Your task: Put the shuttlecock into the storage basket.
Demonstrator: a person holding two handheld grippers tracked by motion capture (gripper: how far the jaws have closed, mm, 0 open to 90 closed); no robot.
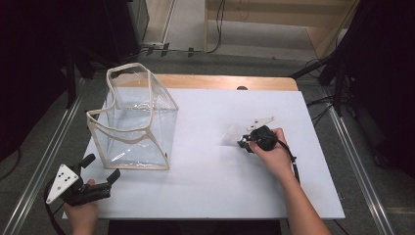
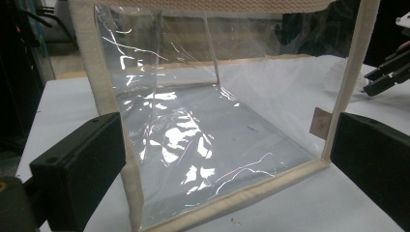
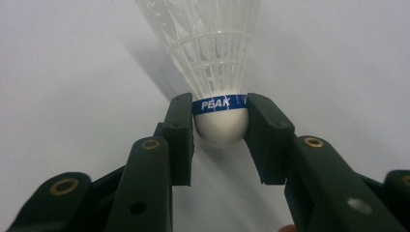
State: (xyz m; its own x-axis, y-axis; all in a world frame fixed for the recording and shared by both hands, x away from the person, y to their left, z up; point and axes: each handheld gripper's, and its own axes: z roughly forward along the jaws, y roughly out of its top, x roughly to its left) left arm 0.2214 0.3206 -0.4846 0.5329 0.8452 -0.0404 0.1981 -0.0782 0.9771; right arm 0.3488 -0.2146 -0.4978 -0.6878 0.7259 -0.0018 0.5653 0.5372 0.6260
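In the right gripper view the shuttlecock is cut off by the top edge at 12 o'clock, so its skirt's rim is unseen, and the jaws cover both sides of its cork. In the high view it is a pale blur, too small to make out. In the left gripper view the bag runs past the top edge, its opening cut off.

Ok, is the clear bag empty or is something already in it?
Empty. Through the clear bag nothing lies on its floor, and the shuttlecock is outside, on the table between the right gripper's jaws.
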